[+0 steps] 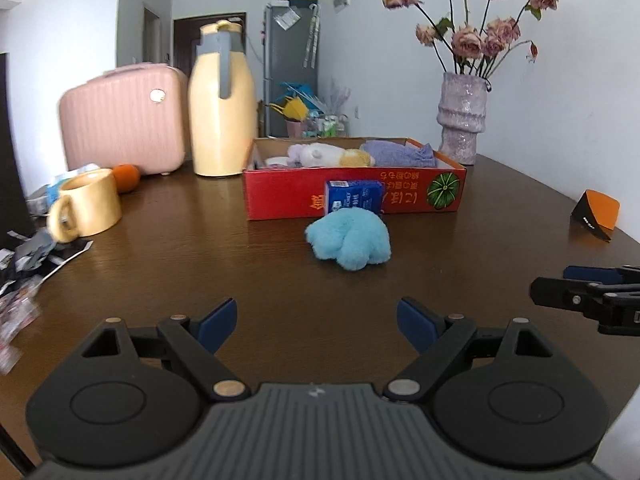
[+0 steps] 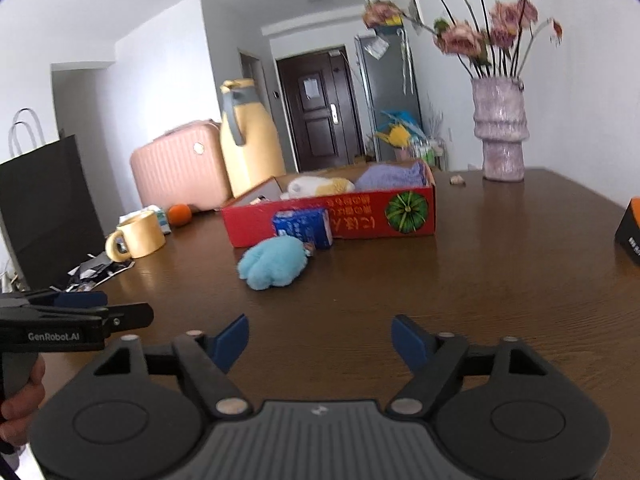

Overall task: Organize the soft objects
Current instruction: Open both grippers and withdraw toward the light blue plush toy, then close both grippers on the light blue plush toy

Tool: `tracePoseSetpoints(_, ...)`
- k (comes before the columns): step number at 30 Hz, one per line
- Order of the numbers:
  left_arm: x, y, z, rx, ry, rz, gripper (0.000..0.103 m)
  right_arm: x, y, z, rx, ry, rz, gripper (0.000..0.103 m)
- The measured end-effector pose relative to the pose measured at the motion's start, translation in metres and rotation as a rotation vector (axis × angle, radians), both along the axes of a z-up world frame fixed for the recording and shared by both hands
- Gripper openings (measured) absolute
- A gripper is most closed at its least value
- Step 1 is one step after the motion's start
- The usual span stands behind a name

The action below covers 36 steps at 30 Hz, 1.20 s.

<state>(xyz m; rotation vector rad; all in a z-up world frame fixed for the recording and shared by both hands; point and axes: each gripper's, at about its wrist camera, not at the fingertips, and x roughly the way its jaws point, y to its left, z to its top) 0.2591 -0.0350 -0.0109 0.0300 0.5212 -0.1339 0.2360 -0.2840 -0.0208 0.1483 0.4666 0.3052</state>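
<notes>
A fluffy light-blue plush point(image 1: 350, 242) point(image 2: 274, 262) lies on the dark wooden table in front of a red cardboard box point(image 1: 400, 196) point(image 2: 360, 216). The box holds a white-and-yellow plush point(image 1: 332, 155) point(image 2: 320, 186) and a purple cloth point(image 1: 400, 152) point(image 2: 390, 178). A small blue carton point(image 1: 354, 197) point(image 2: 304, 227) stands between the plush and the box. My left gripper point(image 1: 316, 322) is open and empty, short of the blue plush. My right gripper point(image 2: 320, 344) is open and empty, a little to the right of the left one.
A yellow mug point(image 1: 86, 210), an orange point(image 1: 126, 178), a yellow thermos jug point(image 1: 222, 100) and a pink case point(image 1: 124, 120) stand at the left. Paper scraps point(image 1: 24, 264) lie at the left edge. A vase of dried flowers point(image 1: 462, 116) and an orange-black box point(image 1: 596, 216) are at the right.
</notes>
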Motion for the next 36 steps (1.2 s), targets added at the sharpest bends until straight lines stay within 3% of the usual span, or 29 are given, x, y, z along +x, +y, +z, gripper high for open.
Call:
tracePoseSetpoints(6,0.055,-0.015,-0.001,0.006,0.012,-0.054,0.093,0.053,-0.003,-0.004,0.003,0.048,-0.01,0.063)
tracePoseSetpoints(11,0.101,-0.034,-0.008,0.047,0.028,-0.117,0.097,0.099,0.0,0.002,-0.004,0.038,0.003,0.061)
tracePoseSetpoints(14,0.129,-0.04,-0.017,0.057,0.062,-0.103,0.098,0.124,0.003,0.005,-0.02,0.032,0.02,0.061)
tracePoseSetpoints(17,0.144,-0.028,-0.019,-0.021,0.095,-0.11,0.097,0.147,0.008,0.003,-0.02,0.047,0.045,0.061)
tracePoseSetpoints(19,0.15,-0.011,-0.019,-0.095,0.111,-0.128,0.092,0.159,0.012,-0.001,0.0,0.071,0.069,0.06)
tracePoseSetpoints(21,0.156,0.003,-0.017,-0.112,0.101,-0.121,0.072,0.171,0.017,-0.006,0.038,0.107,0.103,0.059)
tracePoseSetpoints(22,0.162,0.011,-0.016,-0.123,0.103,-0.114,0.068,0.176,0.02,-0.009,0.064,0.126,0.125,0.058)
tracePoseSetpoints(25,0.183,0.031,-0.018,-0.23,0.141,-0.126,0.066,0.194,0.032,-0.021,0.157,0.192,0.188,0.055)
tracePoseSetpoints(29,0.202,0.039,-0.035,-0.329,0.236,-0.134,0.06,0.21,0.05,-0.034,0.187,0.246,0.199,0.05)
tracePoseSetpoints(31,0.202,0.039,-0.036,-0.363,0.243,-0.173,0.044,0.214,0.051,-0.04,0.242,0.268,0.203,0.042)
tracePoseSetpoints(33,0.201,0.039,-0.035,-0.384,0.245,-0.18,0.035,0.217,0.049,-0.045,0.294,0.287,0.205,0.037)
tracePoseSetpoints(36,0.193,0.04,-0.031,-0.404,0.262,-0.181,0.017,0.215,0.048,-0.044,0.296,0.286,0.208,0.027)
